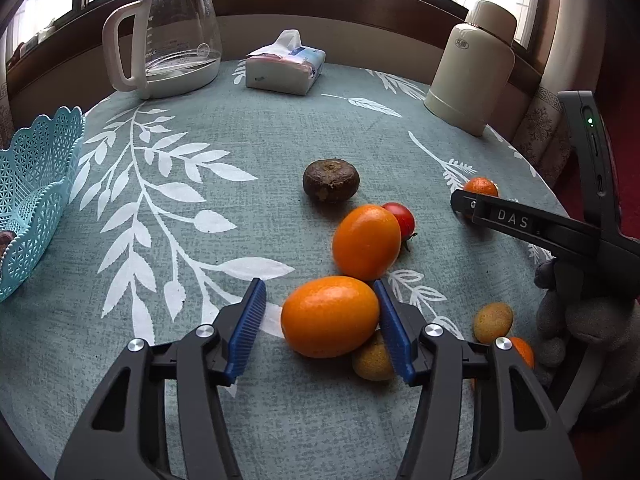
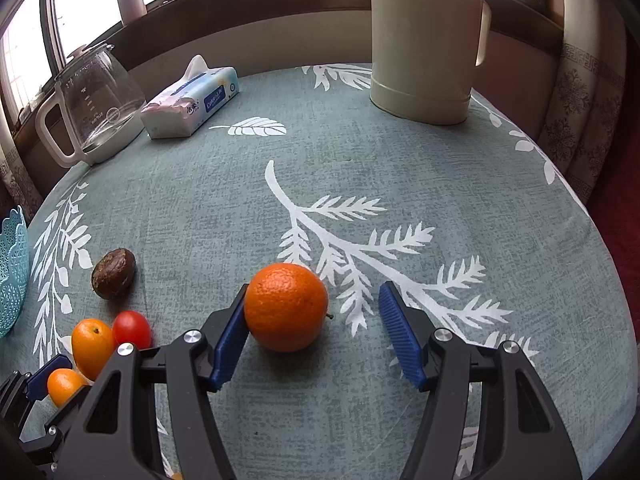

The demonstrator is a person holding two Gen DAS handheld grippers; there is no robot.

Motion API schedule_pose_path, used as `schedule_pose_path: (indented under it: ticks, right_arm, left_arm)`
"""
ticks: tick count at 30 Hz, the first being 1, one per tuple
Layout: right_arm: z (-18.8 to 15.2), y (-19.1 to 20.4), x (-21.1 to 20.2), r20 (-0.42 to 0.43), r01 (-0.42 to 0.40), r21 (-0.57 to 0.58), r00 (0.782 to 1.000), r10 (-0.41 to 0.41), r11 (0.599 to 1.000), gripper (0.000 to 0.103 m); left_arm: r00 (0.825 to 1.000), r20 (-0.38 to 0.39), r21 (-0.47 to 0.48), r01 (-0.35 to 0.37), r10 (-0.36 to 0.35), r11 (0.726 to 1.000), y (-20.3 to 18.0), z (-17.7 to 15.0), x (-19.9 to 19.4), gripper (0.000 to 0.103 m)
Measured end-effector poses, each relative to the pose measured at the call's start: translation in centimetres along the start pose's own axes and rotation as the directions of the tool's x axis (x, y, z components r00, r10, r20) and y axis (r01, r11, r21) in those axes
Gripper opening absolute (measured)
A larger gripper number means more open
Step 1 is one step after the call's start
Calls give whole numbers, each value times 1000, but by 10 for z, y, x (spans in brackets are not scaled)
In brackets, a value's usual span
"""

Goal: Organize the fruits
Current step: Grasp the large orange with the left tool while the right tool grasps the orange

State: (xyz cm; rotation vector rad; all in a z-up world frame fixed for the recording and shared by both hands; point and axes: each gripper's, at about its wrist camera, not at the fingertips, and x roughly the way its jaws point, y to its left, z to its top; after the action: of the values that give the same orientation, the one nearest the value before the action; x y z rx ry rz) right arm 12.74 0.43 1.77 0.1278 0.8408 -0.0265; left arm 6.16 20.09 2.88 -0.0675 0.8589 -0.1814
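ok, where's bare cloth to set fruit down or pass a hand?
Free: the wide strip between the blue basket and the brown fruit; also cloth between the tissue pack and the cream flask. Crowded: around the left hand-held gripper, with kumquats and tomato.

Glossy orange oval kumquat (image 1: 330, 316) lying on its side, nearest the left wrist camera. Second kumquat (image 1: 366, 242) just beyond it, tilted more upright, with a red cherry tomato (image 1: 400, 219) touching its far side. Dark brown, flattened round fruit (image 1: 331, 179) farther out, apart from the rest — kind unclear. Two small yellowish speckled fruits: one (image 1: 373, 360) tucked under the near kumquat, one (image 1: 493, 322) off to the right. Rough-skinned round orange (image 2: 286, 306) alone on the cloth. Blue lattice basket (image 1: 38, 184) at far left — contents mostly hidden.
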Motion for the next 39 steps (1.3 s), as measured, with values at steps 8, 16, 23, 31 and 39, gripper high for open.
schedule_pose_path:
  ticks: [8,16,23,31,39]
  right_arm:
    - [0,-1,-1,0,-1,1,1000,1,1000,64]
    - [1,0,-3,8,-16,-4,1000,16,1000,53]
    - [0,5,-3,11,-38,-24,999,38,999,42]
    - [-1,6,-3,15,-52,-27,999,52,998,38]
    - [-3,2,-5,21,-71,-11,997,71,997,37]
  left_arm:
    - [1000,9,6,18,-18,1000,-3,-2,-4,47]
    - [1000,16,-2,16,-16,1000,-2,-2,-5,47]
    - [1000,17,-2,16,-16,1000,-2,-3,-5,47]
    - [1000,18,-4,13,-13,1000,0,-2,-5,47]
    - [1000,23,-16,10,-10,1000,1,-2,-6,47]
